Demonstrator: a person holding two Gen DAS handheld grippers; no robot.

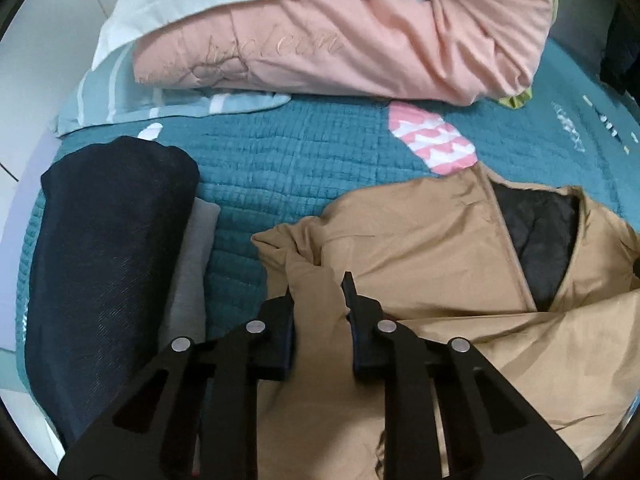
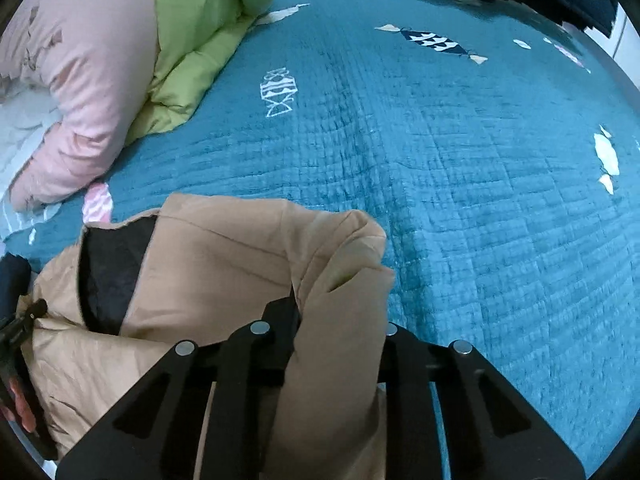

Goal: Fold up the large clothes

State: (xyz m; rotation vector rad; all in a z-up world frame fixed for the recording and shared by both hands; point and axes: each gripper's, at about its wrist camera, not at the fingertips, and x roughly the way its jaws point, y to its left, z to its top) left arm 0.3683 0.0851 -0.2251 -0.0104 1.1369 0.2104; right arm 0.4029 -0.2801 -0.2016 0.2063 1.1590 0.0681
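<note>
Tan padded jacket pinched at both sides on the teal quilted bedspread.
Soft, slippery, puffy fabric is clamped by left gripper and right gripper; hems are judged the surest hold.

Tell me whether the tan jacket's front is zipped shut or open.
Open. The tan jacket lies on the bed with its front edges parted, showing the black lining inside.

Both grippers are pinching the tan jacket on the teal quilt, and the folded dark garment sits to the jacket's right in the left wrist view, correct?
Not quite: the folded dark garment lies to the left of the tan jacket, as the left wrist view shows. Both the left gripper and right gripper do pinch it on the teal quilt.
</note>
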